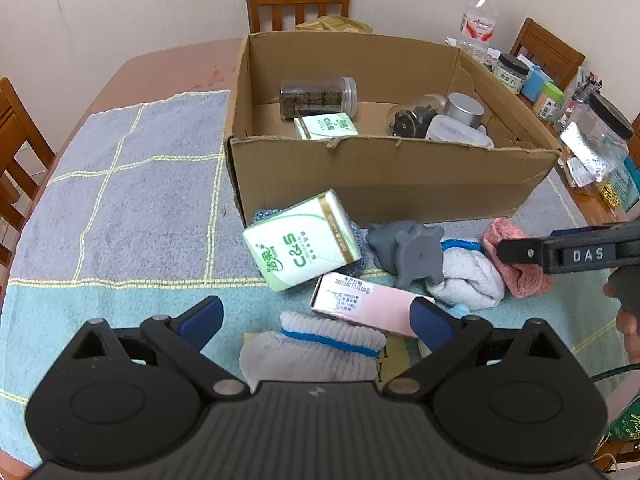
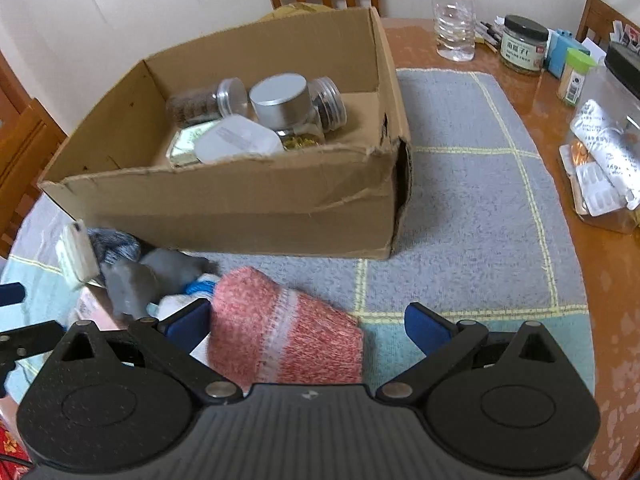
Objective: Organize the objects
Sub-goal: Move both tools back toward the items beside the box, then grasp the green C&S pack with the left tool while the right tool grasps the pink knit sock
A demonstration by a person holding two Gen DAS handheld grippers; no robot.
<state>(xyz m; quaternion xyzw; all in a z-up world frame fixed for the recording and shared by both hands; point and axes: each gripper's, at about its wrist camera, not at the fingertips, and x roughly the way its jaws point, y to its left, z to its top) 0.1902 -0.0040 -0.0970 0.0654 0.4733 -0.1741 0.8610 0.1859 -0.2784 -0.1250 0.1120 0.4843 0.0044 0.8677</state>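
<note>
Just in front of an open cardboard box [image 1: 380,176] on a towel-covered desk [image 2: 460,208], loose household items lie heaped together: a green-and-white tissue pack [image 1: 302,246], a grey rubber toy [image 1: 416,254], a pink carton [image 1: 368,302], a white sock with a blue band [image 1: 320,346] and a pink knitted sock [image 2: 280,336]. The left tongs [image 1: 316,322] stand wide open above the white sock, gripping nothing. The right tongs [image 2: 308,326] are likewise spread open, their blue pads either side of the pink sock, the left pad close against its edge. Inside the box rest clear jars [image 2: 208,102], a silver tin [image 2: 280,98], a white lidded container [image 2: 236,142] and a second tissue pack [image 1: 328,126]. Right of the box stand a water bottle [image 2: 454,12] and assorted jars.
</note>
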